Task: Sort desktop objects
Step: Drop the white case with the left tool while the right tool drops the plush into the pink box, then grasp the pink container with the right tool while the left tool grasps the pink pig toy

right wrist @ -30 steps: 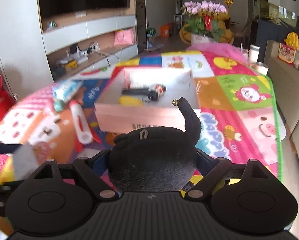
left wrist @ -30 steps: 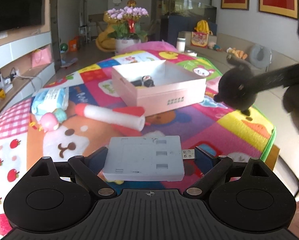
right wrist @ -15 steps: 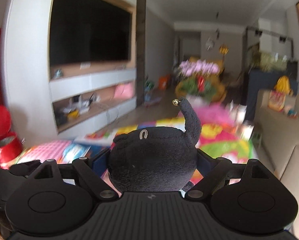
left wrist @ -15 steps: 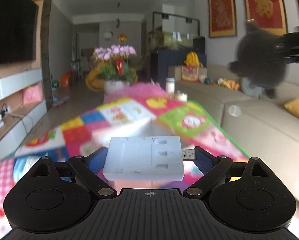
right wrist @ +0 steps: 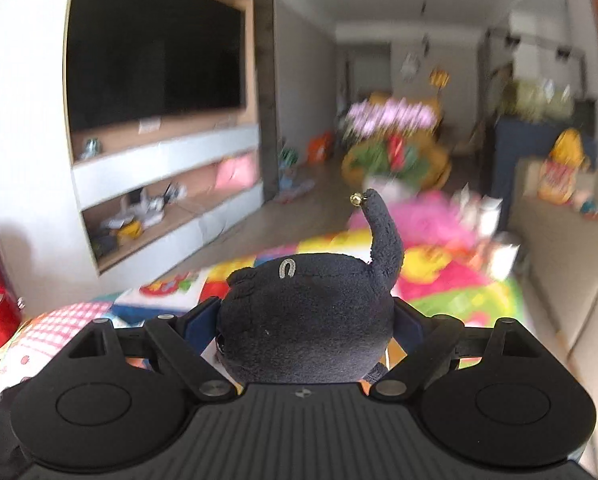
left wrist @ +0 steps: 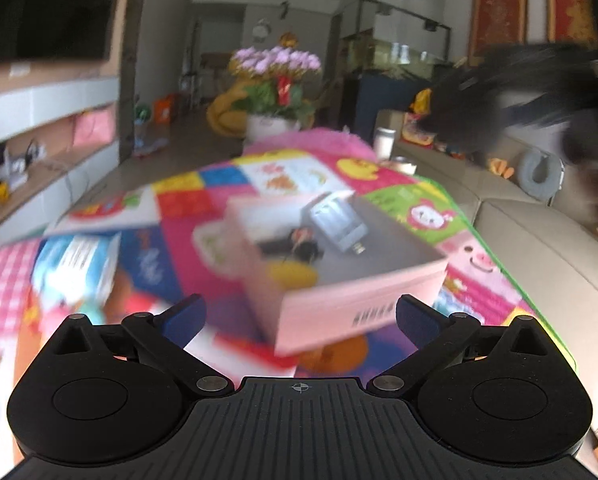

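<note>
My left gripper (left wrist: pixel 299 312) hangs above the near corner of the pink box (left wrist: pixel 363 300), its jaws opening and nothing between them. The grey card reader (left wrist: pixel 337 220) is inside the box, tilted and blurred, beside dark small items and a yellow one. My right gripper (right wrist: pixel 305 320) is shut on the black plush toy (right wrist: pixel 305 320), whose tail with a small gold bell points up. In the left wrist view that toy shows as a dark blur (left wrist: pixel 499 96) at the upper right, above the sofa.
The box sits on a colourful patchwork play mat (left wrist: pixel 415 184). A blue-white wipes pack (left wrist: pixel 79 268) lies left of it. A grey sofa (left wrist: pixel 539 256) runs along the right. A flower pot (left wrist: pixel 273 92) stands beyond the mat. TV wall and shelves fill the left.
The left gripper has let go of the grey card reader, which now lies in the pink box. The right gripper rose with the plush toy still in it.
</note>
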Available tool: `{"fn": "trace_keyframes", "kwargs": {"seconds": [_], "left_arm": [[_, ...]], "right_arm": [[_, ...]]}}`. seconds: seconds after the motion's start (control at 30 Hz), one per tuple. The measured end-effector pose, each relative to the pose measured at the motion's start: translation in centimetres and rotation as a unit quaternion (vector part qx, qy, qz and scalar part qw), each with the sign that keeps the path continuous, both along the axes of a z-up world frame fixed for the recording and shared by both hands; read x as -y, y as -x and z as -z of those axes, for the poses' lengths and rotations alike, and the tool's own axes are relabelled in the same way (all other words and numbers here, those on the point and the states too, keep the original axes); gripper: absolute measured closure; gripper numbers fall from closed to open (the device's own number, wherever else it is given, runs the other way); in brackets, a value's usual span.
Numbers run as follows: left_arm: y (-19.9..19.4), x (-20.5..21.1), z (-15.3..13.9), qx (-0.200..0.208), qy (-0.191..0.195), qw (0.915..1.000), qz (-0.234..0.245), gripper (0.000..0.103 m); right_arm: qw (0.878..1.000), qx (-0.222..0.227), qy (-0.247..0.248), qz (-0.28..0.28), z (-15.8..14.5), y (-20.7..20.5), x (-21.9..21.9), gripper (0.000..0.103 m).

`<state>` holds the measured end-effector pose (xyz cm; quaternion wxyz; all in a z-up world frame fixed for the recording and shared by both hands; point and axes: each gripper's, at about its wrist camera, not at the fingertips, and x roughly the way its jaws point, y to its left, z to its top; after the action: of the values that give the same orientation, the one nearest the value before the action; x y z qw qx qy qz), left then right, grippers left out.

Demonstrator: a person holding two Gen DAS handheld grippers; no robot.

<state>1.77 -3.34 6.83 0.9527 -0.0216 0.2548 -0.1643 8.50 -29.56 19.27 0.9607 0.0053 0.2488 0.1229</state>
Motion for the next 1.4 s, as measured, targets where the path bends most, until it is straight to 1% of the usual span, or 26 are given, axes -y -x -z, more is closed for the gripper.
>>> {"fn": "trace_keyframes", "kwargs": {"seconds": [0.1,0.17,0.23,0.3,0.37,0.43,0.57,0.6,0.63,0.77,0.83,0.93,1.0,1.07,1.17,1.23,1.33,1.4], "left_arm": [[1.6,-1.6,0.7,-0.017,0.007,0.9998,-0.012,0.0],[2.1,-2.3,1.0,-0.026,0.014,0.9994,-0.016,0.0],[2.4,-2.8,0.9,-0.029,0.018,0.9993,-0.012,0.0],[2.8,-3.1,0.9,-0.027,0.019,0.9994,-0.012,0.0],[2.8,-3.2,1.0,-0.028,0.018,0.9994,-0.013,0.0],[2.8,-3.2,1.1,-0.029,0.019,0.9993,-0.014,0.0],[3.4,-3.4,1.3,-0.021,0.011,0.9997,-0.006,0.0],[3.5,-3.5,1.5,-0.02,0.006,0.9998,-0.006,0.0],[3.6,-3.6,1.7,-0.021,0.002,0.9997,-0.008,0.0],[4.1,-4.5,3.0,-0.039,-0.001,0.9991,-0.017,0.0],[4.3,-4.9,3.7,-0.051,-0.005,0.9985,-0.022,0.0],[4.8,-5.1,4.6,-0.062,-0.014,0.9976,-0.027,0.0],[5.2,-5.3,4.9,-0.068,-0.017,0.9971,-0.029,0.0],[5.7,-5.7,5.0,-0.072,-0.018,0.9968,-0.03,0.0],[6.3,-6.7,4.6,-0.067,-0.024,0.9966,-0.041,0.0],[6.7,-8.0,4.2,-0.061,-0.026,0.996,-0.059,0.0],[7.0,-10.4,3.6,-0.056,-0.028,0.9929,-0.101,0.0],[7.2,-12.0,3.4,-0.056,-0.023,0.9894,-0.132,0.0]], "right_arm": [[0.998,-0.056,0.008,-0.008,3.3,-4.6,-1.6,0.015],[0.995,-0.099,0.007,-0.01,5.9,-7.2,-2.3,0.015],[0.99,-0.139,-0.009,-0.009,8.5,-8.4,-2.7,0.015],[0.985,-0.168,-0.034,-0.016,10.4,-8.6,-2.8,0.015],[0.981,-0.187,-0.056,-0.022,11.9,-8.6,-3.0,0.015],[0.978,-0.196,-0.065,-0.021,12.8,-8.4,-3.1,0.014],[0.982,-0.181,-0.062,-0.014,12.9,-6.4,-2.6,0.009],[0.982,-0.173,-0.067,-0.016,12.6,-5.8,-2.3,0.006],[0.984,-0.162,-0.073,-0.016,12.1,-4.9,-1.9,0.005],[0.989,-0.128,-0.074,0.002,10.1,-1.3,-0.5,0.004],[0.992,-0.109,-0.055,0.01,9.7,0.5,-0.7,0.004],[0.997,-0.082,-0.01,0.003,9.6,3.0,-2.1,0.004],[0.997,-0.067,0.018,-0.013,10.0,4.5,-3.8,0.004],[0.997,-0.058,0.036,-0.036,10.5,5.7,-5.9,0.004],[0.992,-0.059,0.049,-0.101,11.5,7.6,-9.5,0.01],[0.986,-0.061,0.05,-0.147,12.0,8.7,-11.6,0.012],[0.979,-0.062,0.042,-0.191,12.5,10.0,-13.7,0.012],[0.975,-0.067,0.034,-0.21,12.8,10.3,-14.7,0.012]]}}
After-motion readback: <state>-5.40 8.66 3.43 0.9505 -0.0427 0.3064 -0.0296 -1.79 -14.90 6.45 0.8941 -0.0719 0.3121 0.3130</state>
